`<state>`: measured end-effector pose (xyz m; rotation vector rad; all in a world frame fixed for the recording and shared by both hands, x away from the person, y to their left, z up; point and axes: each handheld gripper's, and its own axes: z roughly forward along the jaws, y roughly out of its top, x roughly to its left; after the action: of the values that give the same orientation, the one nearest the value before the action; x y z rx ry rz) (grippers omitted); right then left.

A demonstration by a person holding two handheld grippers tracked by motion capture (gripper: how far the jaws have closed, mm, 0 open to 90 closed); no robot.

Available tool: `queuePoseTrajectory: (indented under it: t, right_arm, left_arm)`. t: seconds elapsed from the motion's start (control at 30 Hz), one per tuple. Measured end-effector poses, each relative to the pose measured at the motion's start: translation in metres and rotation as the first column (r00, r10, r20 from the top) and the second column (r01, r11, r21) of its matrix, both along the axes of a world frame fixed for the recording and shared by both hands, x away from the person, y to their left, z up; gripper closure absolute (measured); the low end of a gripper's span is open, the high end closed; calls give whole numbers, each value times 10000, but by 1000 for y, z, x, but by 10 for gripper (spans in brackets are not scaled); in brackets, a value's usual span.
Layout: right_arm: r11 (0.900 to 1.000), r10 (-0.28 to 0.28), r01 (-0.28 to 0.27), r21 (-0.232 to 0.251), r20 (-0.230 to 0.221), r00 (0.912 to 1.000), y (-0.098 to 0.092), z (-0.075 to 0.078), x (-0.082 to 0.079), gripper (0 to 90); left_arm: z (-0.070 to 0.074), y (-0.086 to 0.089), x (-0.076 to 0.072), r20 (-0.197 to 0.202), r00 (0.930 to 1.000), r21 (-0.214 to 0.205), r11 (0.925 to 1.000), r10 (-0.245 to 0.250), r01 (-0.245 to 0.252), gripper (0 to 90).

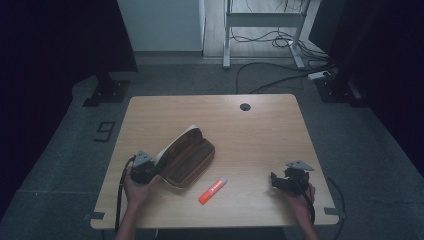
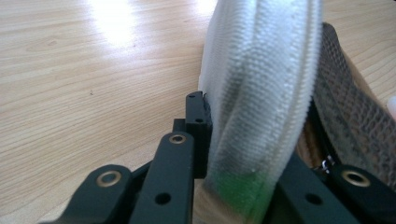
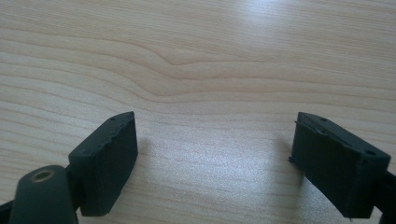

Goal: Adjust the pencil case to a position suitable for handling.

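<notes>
**Inspector:** State of your left gripper (image 1: 150, 172)?

**Operator:** My jaws are nearly closed on the pale flap (image 2: 259, 93) of the brown pencil case (image 1: 187, 159). In the left gripper view the fabric fills the gap, pressed against both jaws. The flap stands lifted; the case lies open at the left-centre of the table (image 1: 260, 125), just ahead of my left hand (image 1: 135, 189).

**Inspector:** And the right?

**Operator:** My right gripper (image 1: 280, 181) hovers wide open over bare wood near the right edge, with nothing between its jaws.

**Inspector:** Risks from here?

**Operator:** In my judgement, the grip sits near the flap's end, so the soft fabric could slide out if I pull sideways. Lifting harder might drag the whole case, since nothing pins it down. The orange marker (image 1: 212, 190) lies just beside the case, toward me; a shifting case could knock it rolling toward the near edge.
</notes>
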<state>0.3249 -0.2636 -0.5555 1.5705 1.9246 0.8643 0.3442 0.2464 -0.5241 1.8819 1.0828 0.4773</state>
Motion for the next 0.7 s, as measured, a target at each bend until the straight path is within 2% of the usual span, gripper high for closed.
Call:
queuePoseTrajectory:
  t: [0.13,0.17,0.3,0.43,0.53,0.7]
  right_arm:
    - [10000,-3,3,3,-1,10000,0,0,0,140]
    - [10000,-7,7,4,-6,10000,0,0,0,140]
    - [10000,-3,3,0,1,10000,0,0,0,140]
    - [10000,-3,3,-1,-1,10000,0,0,0,140]
    - [10000,-8,8,5,-4,10000,0,0,0,140]
    - [10000,-8,8,5,-4,10000,0,0,0,140]
  left_arm:
    - [-1,0,0,87,10000,26,10000,41,-42,737]
    - [-1,0,0,111,9999,-96,9999,70,-69,714]
    - [-1,0,-1,4,9995,-144,9994,317,-317,508]
    - [-1,1,-5,-24,9988,35,9988,482,-482,365]
    - [1,4,-12,106,9981,28,9982,607,-607,313]
    - [7,9,-24,135,9978,-23,9979,642,-642,288]
